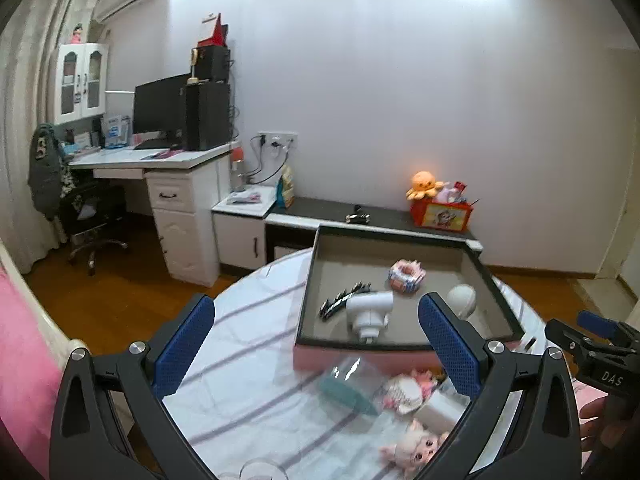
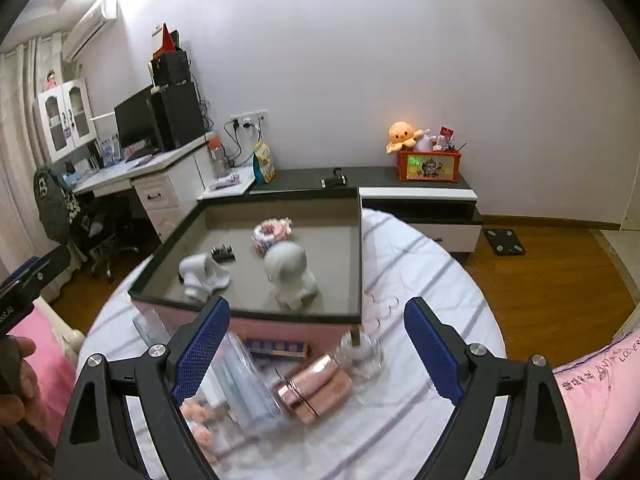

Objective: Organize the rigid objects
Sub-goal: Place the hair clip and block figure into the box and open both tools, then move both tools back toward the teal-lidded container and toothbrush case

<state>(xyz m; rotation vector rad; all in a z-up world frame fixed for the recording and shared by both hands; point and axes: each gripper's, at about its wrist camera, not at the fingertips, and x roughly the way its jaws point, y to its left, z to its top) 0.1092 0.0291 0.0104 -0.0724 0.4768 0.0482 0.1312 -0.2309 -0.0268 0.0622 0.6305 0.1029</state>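
Note:
A shallow pink box with a dark rim (image 1: 400,346) (image 2: 248,318) sits on the round striped table (image 1: 248,392) (image 2: 424,280). Inside lie a white camera-like device (image 1: 370,310) (image 2: 202,274), a black hair clip (image 1: 342,299) (image 2: 223,253), a pink scrunchie (image 1: 406,275) (image 2: 272,232) and a white round-headed figure (image 1: 462,298) (image 2: 290,276). In front of the box lie a clear bag with a teal item (image 1: 350,386), small dolls (image 1: 416,446), a rose-gold cylinder (image 2: 316,388) and a glass bottle (image 2: 360,354). My left gripper (image 1: 316,340) and right gripper (image 2: 316,344) are both open and empty above these items.
A low black-and-white cabinet (image 2: 420,196) behind the table carries a red toy box with an orange plush (image 2: 428,160). A desk with monitor (image 1: 160,152) stands far left. Pink bedding (image 2: 600,392) lies at the right. The right gripper shows in the left wrist view (image 1: 600,340).

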